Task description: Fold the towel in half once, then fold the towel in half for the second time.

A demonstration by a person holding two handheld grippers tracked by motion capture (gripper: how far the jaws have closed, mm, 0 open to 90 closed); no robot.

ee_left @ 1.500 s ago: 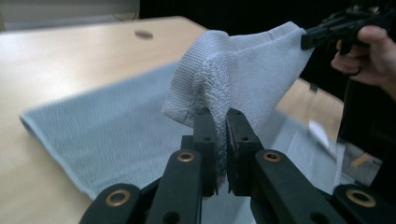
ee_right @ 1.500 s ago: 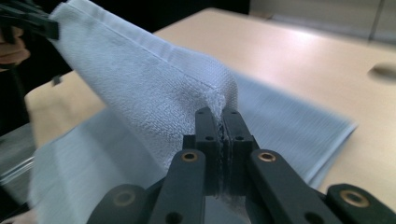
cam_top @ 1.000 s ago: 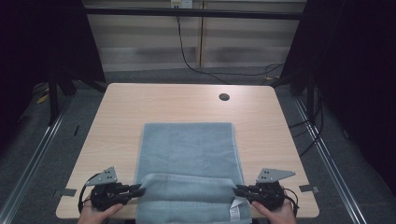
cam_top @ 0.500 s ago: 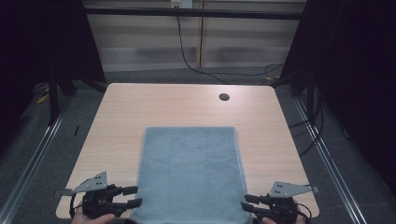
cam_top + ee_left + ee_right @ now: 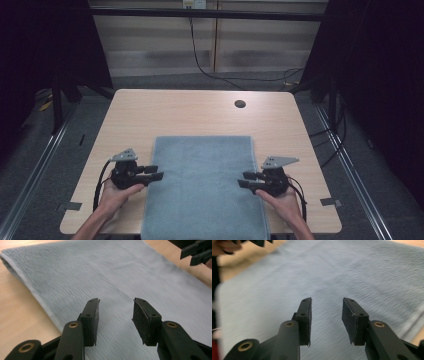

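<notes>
A grey-blue towel (image 5: 202, 185) lies flat on the wooden table (image 5: 190, 112), its near end hanging over the front edge. My left gripper (image 5: 156, 172) hovers at the towel's left edge, jaws open and empty, pointing right. In the left gripper view the open left gripper (image 5: 115, 312) looks across the towel (image 5: 105, 275). My right gripper (image 5: 243, 180) is at the towel's right edge, open and empty, pointing left. The right gripper view shows the open right gripper (image 5: 325, 312) over the towel (image 5: 342, 272).
A round dark cable hole (image 5: 240, 104) sits near the table's far right. Bare wood runs along both sides of the towel and beyond its far end. Metal floor rails (image 5: 35, 165) flank the table. Dark curtains stand behind.
The towel's folded near part has been pulled toward the front edge and laid out flat. Both grippers let go, opened and moved forward to the towel's side edges.
</notes>
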